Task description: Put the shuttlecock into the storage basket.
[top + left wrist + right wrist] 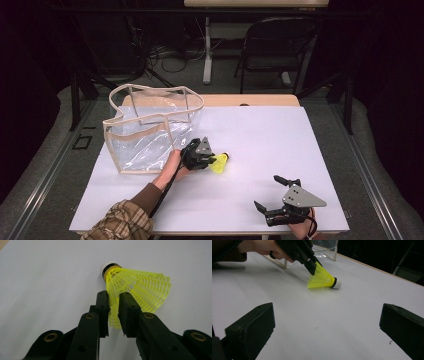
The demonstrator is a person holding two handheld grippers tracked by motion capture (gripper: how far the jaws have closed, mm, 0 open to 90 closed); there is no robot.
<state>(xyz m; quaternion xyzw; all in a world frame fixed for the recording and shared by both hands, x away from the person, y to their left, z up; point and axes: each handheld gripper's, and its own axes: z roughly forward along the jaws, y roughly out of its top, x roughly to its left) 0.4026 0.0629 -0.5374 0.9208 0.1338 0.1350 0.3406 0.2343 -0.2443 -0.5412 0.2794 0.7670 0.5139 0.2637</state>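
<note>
My left gripper [113, 312] pinches the rim of the yellow plastic-mesh shuttlecock [136, 287], which lies on the smooth white table [260, 135] beside the clear vinyl bag with beige trim [150, 127]. My right gripper [274, 192] rests with jaws wide apart.

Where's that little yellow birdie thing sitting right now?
The yellow plastic shuttlecock lies near the middle of the white table, just right of the clear plastic bag. The left tool pinches its mesh skirt.
</note>
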